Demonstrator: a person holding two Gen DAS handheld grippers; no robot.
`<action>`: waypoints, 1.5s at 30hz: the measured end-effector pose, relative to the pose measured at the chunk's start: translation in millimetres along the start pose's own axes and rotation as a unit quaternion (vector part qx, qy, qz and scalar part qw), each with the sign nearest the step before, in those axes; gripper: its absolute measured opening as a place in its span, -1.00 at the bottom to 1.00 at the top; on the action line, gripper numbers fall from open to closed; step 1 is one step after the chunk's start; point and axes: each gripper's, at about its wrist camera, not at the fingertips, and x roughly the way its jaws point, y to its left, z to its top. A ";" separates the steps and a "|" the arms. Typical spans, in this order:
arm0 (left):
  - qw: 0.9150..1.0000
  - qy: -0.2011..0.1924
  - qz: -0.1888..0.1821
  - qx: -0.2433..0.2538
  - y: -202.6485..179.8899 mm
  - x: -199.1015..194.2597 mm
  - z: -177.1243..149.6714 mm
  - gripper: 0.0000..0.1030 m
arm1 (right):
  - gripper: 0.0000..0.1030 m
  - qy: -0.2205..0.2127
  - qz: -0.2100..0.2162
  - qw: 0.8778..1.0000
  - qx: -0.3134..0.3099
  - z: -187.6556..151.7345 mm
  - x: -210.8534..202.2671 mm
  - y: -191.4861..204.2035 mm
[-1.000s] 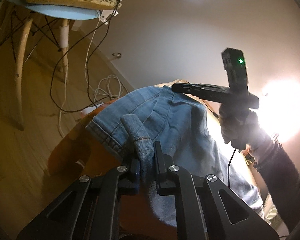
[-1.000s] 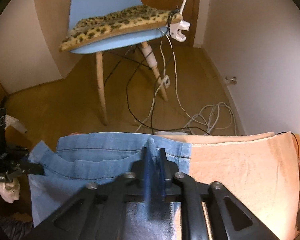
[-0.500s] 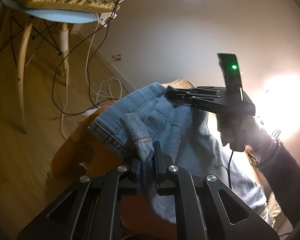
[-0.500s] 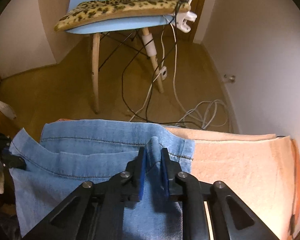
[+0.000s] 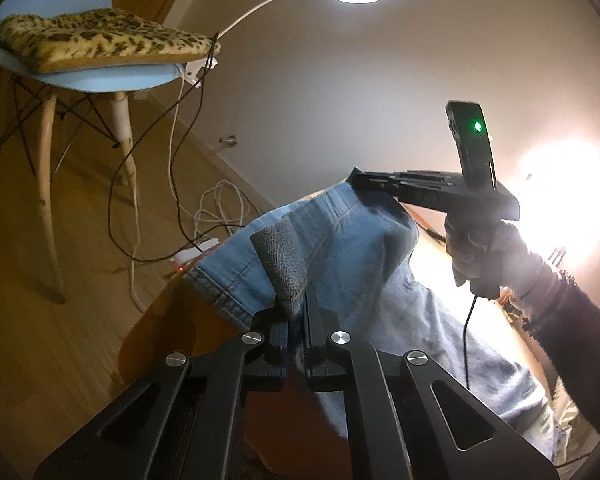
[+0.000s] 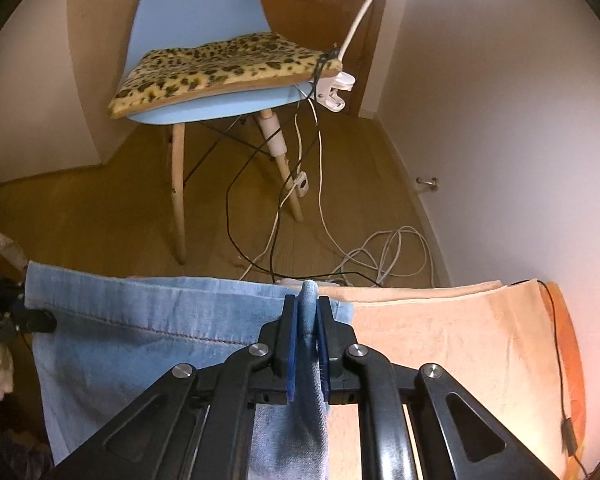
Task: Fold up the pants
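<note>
The pale blue denim pants [image 6: 148, 320] lie partly on the peach terry towel [image 6: 440, 328] that covers the work surface, with one edge lifted off it and stretched between the two tools. The left gripper [image 5: 296, 312] is clenched on a pinch of hem at one corner; a grey tab of the fabric's underside pokes up between its pads. The right gripper [image 6: 310, 312] is clamped on a narrow ridge of denim at the other corner, right where the pants meet the towel.

What worries me is how little cloth each claw has. Both bites are thin folds near the fingertips, and denim is heavy; if the edge is carried across for the fold, I reckon the weight could drag a corner out and the fold would land crooked. The right claw sits just beside the towel's edge, so it may have nipped some terry too, though I cannot tell; if so, the towel would ride up with the pants. A thin black cable [image 6: 556, 352] runs down the towel's far side and could snag.

I can read no brand, label or writing anywhere; only a green light [image 5: 478, 126] glows on the right tool's upright module.
</note>
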 end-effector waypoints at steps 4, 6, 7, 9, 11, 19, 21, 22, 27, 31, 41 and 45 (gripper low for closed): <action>1.000 -0.004 0.004 -0.005 6.0 5.2 6.0 -0.93 | -0.94 -0.010 -0.003 1.000 0.007 12.0 8.8 -2.8; 1.000 -0.004 0.005 -0.008 8.0 10.3 10.8 -0.93 | -0.94 -0.019 -0.014 1.000 0.002 21.3 9.8 -4.2; 1.000 -0.005 0.007 -0.009 9.3 13.8 13.5 -0.93 | -0.94 -0.020 -0.018 1.000 0.001 26.7 11.9 -5.6; 1.000 -0.006 0.015 -0.007 12.3 19.6 17.5 -0.93 | -0.94 -0.021 -0.028 0.999 0.001 35.1 18.7 -7.5; 1.000 0.001 0.021 -0.008 17.2 26.3 17.3 -0.93 | -0.94 -0.017 -0.036 0.999 0.006 41.4 28.6 -9.4; 0.997 0.044 0.053 0.021 21.7 47.0 7.7 -0.90 | -0.56 0.029 -0.056 0.997 0.038 24.4 60.3 -20.7; 0.997 0.046 0.055 0.015 22.8 45.3 9.1 -0.84 | -0.38 0.024 -0.053 0.997 0.050 20.9 45.3 -26.4; 0.997 0.046 0.055 0.014 23.2 43.6 10.6 -0.81 | -0.37 0.018 -0.056 0.997 0.057 18.2 33.2 -29.7; 0.996 0.034 0.081 0.030 20.1 21.2 19.2 -0.74 | -0.28 -0.020 -0.059 0.991 0.116 -13.5 -62.7 -49.2; 0.997 0.013 0.069 0.042 8.7 -5.1 30.7 -0.74 | -0.27 -0.041 -0.069 0.984 0.157 -63.2 -150.0 -51.0; 0.983 0.065 -0.073 0.153 -106.7 -32.5 12.6 -0.74 | -0.27 -0.043 -0.150 0.953 0.258 -250.6 -358.6 -5.5; 0.961 0.116 -0.148 0.202 -165.2 -29.2 -12.1 -0.67 | -0.27 -0.021 -0.176 0.938 0.298 -324.9 -407.3 22.9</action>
